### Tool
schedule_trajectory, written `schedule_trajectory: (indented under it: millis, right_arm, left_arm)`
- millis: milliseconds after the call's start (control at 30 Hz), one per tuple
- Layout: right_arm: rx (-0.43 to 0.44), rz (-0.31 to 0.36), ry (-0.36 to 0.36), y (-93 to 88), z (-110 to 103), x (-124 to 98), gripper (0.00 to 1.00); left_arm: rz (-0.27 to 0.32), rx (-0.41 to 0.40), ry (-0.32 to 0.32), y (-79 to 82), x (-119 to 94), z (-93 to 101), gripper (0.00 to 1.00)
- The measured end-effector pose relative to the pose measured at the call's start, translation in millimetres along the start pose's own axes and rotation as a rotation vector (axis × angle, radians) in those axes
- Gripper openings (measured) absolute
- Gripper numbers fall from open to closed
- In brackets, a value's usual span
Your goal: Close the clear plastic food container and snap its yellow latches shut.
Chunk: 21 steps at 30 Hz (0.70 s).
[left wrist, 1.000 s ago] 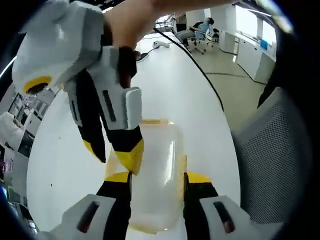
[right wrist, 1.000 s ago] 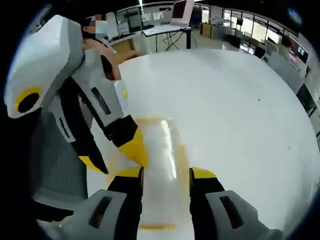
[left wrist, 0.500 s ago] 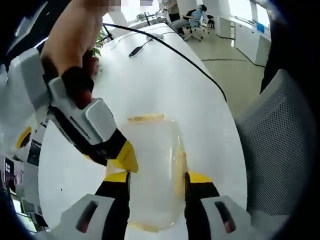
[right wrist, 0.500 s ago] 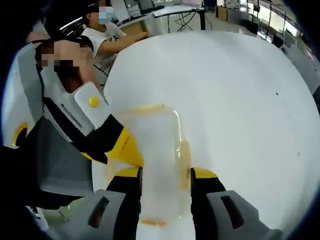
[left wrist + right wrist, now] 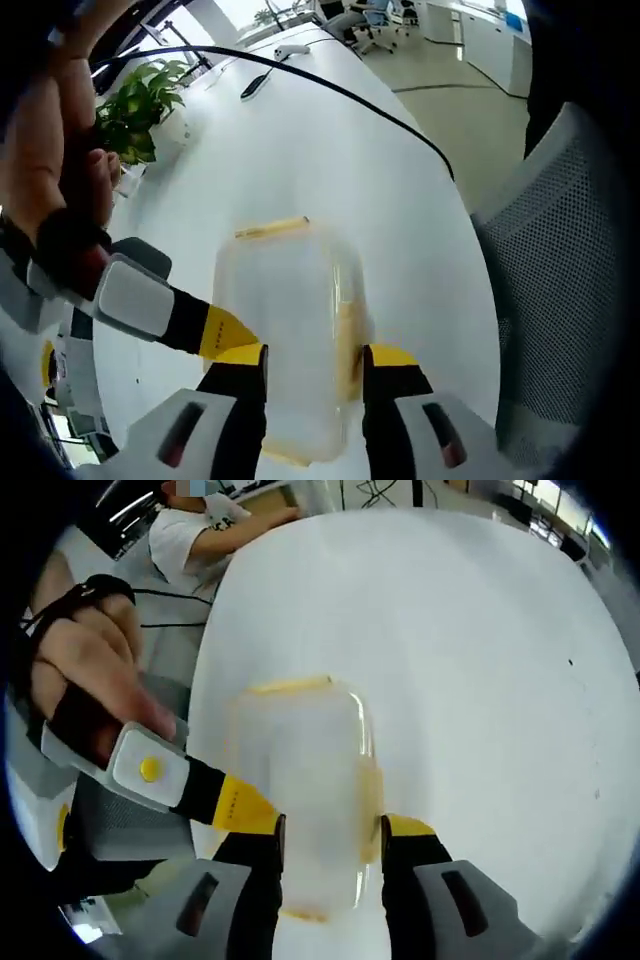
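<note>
Lidded container [image 5: 290, 330] at lower centre of the left gripper view, on the white table [image 5: 330, 160]; same box at lower centre of the right gripper view [image 5: 305, 780]. Lid seemingly already down, though hard to tell through clear plastic.

Left gripper [image 5: 313, 370] set wide, jaws straddling the near end of the box, one on each long side, not visibly squeezing. Right gripper [image 5: 330, 840] likewise wide, straddling the opposite end. Each tool's yellow tip also visible in the other view, coming in from the lower left: right gripper [image 5: 215, 330] against the box's left flank, left gripper [image 5: 240, 808] likewise.

Yellow latches: one along the right side [image 5: 346, 335], one at the far end [image 5: 272, 228]; in the right gripper view, side latch [image 5: 375, 790] and far latch [image 5: 290, 685]. Whether snapped or merely lying flush, cannot tell.

Probably best to steady the box with one tool and press each latch squarely down over the lid rim with the other, one at a time, pushing toward the table rather than sideways to avoid skidding on the smooth top.

Room: plenty of bare table toward the upper frame. Table edge close on the right in the left gripper view, mesh chair [image 5: 560, 260] just beyond; cable [image 5: 380, 110] across the upper part, well apart from the box. Plant [image 5: 135, 105] at upper left.
</note>
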State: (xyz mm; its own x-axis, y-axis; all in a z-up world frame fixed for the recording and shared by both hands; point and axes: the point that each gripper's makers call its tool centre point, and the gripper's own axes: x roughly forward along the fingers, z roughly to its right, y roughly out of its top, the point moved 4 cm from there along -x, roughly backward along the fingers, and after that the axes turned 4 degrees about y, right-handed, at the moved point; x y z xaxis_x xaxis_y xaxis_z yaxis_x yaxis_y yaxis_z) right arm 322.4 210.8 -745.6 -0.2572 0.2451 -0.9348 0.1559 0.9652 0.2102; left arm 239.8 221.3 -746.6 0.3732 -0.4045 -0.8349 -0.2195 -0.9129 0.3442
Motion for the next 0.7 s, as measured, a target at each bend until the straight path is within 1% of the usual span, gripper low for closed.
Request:
schedule_trajectory:
  millis: [67, 133, 200, 367, 500, 600, 633, 700]
  right_arm:
    - [-0.003, -0.017, 0.018, 0.9, 2.2, 1.6, 0.36]
    - [-0.032, -0.033, 0.04, 0.4, 1.8, 2.1, 0.35]
    - [-0.056, -0.048, 0.056, 1.0, 1.8, 2.7, 0.35]
    - [-0.076, -0.098, 0.05, 3.9, 0.7, 4.8, 0.33]
    - [-0.077, -0.105, 0.06, 2.8, 1.9, 4.5, 0.32]
    - [-0.067, -0.097, 0.077, 1.6, 2.9, 4.7, 0.31]
    - [-0.077, -0.07, 0.083, 8.2, 3.1, 5.2, 0.31]
    - [-0.076, -0.079, 0.085, 9.3, 3.3, 4.4, 0.31]
  left_arm:
    - [0.009, -0.005, 0.007, -1.6, -0.1, 0.6, 0.32]
    - [0.023, -0.001, 0.016, -3.6, 0.6, 1.3, 0.32]
    - [0.036, -0.017, 0.016, -3.5, 0.2, 0.3, 0.31]
    - [0.038, -0.028, 0.013, -3.2, 1.5, 0.0, 0.31]
    - [0.036, -0.03, 0.016, -3.5, 1.7, -0.4, 0.3]
    - [0.041, -0.038, 0.019, -3.8, 1.8, -0.6, 0.3]
    - [0.042, -0.043, 0.027, -4.0, 2.4, -1.0, 0.29]
    - [0.047, -0.043, 0.037, -4.2, 2.9, 0.1, 0.29]
